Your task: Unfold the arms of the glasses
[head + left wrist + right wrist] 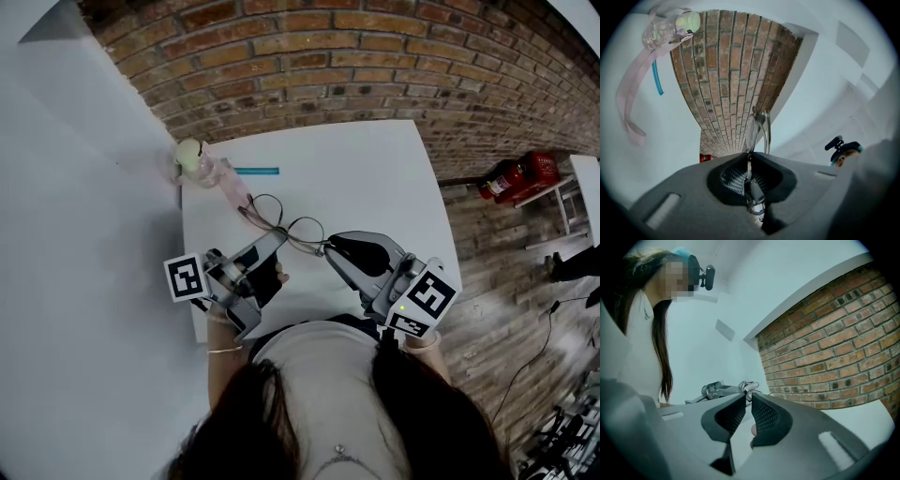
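Above the table (375, 169), left gripper (277, 238) clamps the glasses (284, 226) by the frame, right gripper (330, 251) pinches narrowly at one arm: swing gently about the hinge, frame steady.

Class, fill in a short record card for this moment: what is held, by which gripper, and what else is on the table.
Held item: thin wire-framed round glasses, between both grippers
Left gripper: fingers shut on one end of the frame
Right gripper: fingers closed on the opposite end
Surface: white table
Far corner: clear plastic bottle with pale green cap and pink strap
Beside it: slim blue stick
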